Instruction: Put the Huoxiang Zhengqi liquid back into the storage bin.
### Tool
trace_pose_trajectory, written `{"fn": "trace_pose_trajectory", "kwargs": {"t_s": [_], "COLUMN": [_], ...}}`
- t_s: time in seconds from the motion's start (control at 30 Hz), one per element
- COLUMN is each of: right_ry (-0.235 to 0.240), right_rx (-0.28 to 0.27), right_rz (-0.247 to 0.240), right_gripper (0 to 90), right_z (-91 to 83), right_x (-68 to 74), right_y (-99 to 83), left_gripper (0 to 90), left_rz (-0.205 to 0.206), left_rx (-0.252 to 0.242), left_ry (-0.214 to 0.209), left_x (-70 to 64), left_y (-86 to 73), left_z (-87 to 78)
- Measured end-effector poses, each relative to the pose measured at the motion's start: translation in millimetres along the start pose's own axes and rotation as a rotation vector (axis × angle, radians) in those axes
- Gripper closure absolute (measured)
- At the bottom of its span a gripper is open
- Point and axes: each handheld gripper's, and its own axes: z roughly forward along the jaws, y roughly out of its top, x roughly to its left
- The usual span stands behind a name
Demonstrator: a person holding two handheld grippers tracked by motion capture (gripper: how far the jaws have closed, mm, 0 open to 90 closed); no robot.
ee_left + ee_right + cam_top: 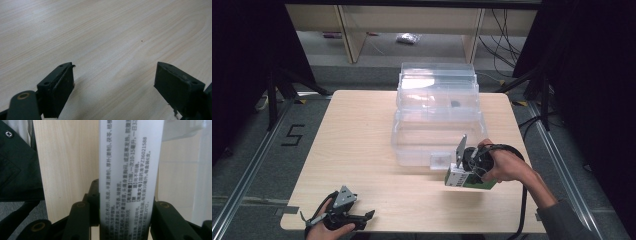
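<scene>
A white and green medicine box [464, 179] with printed text [130, 177] is clamped between the jaws of my right gripper [469, 170], just in front of the clear plastic bin [437, 145]. The box hangs slightly above the wooden table [362, 145]. In the right gripper view the box's white printed face runs straight up from between the two black fingers [167, 220]. My left gripper [362, 218] rests near the table's front left edge, open, with bare wood between its fingers [58, 87].
The clear bin with its raised lid [437, 82] stands at the table's middle back; a small dark item [455, 104] lies inside. A white label [439, 160] is on the bin's front wall. Dark stands [274, 95] flank the table.
</scene>
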Motion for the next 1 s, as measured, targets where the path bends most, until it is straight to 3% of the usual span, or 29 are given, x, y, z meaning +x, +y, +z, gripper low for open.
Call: {"fn": "trace_pose_trajectory", "kwargs": {"t_s": [0.07, 0.1, 0.13, 0.43, 0.5, 0.53, 0.57, 0.63, 0.7, 0.73, 0.8, 0.83, 0.87, 1.0], "right_ry": [0.007, -0.005, -0.004, -0.012, -0.016, -0.016, -0.02, -0.016, -0.004, 0.002, 0.003, 0.002, -0.002, -0.003], "right_rx": [0.007, -0.008, 0.008, -0.011, -0.017, -0.016, -0.016, -0.019, -0.018, -0.032, -0.042, -0.042, -0.024, -0.046], "right_rz": [0.019, -0.03, -0.001, 0.007, 0.0, -0.038, -0.016, -0.042, 0.005, -0.03, -0.033, -0.008, -0.011, -0.022], "right_gripper": [64.4, 64.4, 64.4, 64.4, 64.4, 64.4, 64.5, 64.5, 64.5, 64.5, 64.5, 64.5, 64.5, 64.5], "right_z": [-2.4, -3.0, -7.3, -21.7, -25.8, -28.0, -32.8, -36.9, -40.3, -40.6, -43.3, -45.0, -47.7, -54.7], "right_x": [0.9, -1.8, 0.7, -1.8, -2.8, -5.1, -5.1, -7.5, -5.1, -7.3, -9.4, -8.8, -9.7, -14.4], "right_y": [0.7, 0.6, 2.1, 4.1, 4.9, 6.3, 6.8, 8.8, 9.9, 10.9, 12.1, 12.1, 13.0, 16.5], "left_gripper": [15.4, 15.5, 15.5, 15.5, 15.5, 15.5, 15.5, 15.5, 15.5, 15.5, 15.5, 15.5, 15.5, 15.5], "left_rz": [-0.002, 0.001, -0.006, 0.0, 0.002, 0.0, -0.002, 0.001, 0.0, -0.002, 0.0, 0.001, 0.001, -0.005], "left_rx": [-0.003, -0.002, -0.005, 0.004, 0.002, -0.001, 0.0, -0.003, 0.004, 0.008, 0.002, 0.006, 0.009, 0.002], "left_ry": [0.001, 0.0, 0.006, -0.002, -0.002, 0.001, 0.001, -0.005, 0.001, -0.002, -0.003, -0.001, -0.003, 0.003], "left_x": [-0.2, -0.2, -0.3, 0.6, 0.3, 0.2, 0.3, 0.4, 0.2, 0.6, 0.5, 0.2, 0.6, 0.5], "left_y": [0.0, 0.0, -0.2, 0.1, -0.2, -0.4, -0.4, -0.4, -0.4, -0.1, -0.3, -0.2, -0.2, 0.0], "left_z": [0.1, 0.1, 0.9, -0.2, -0.1, 0.2, 0.1, 0.3, -0.1, -0.2, 0.0, -0.3, -0.4, -0.6]}}
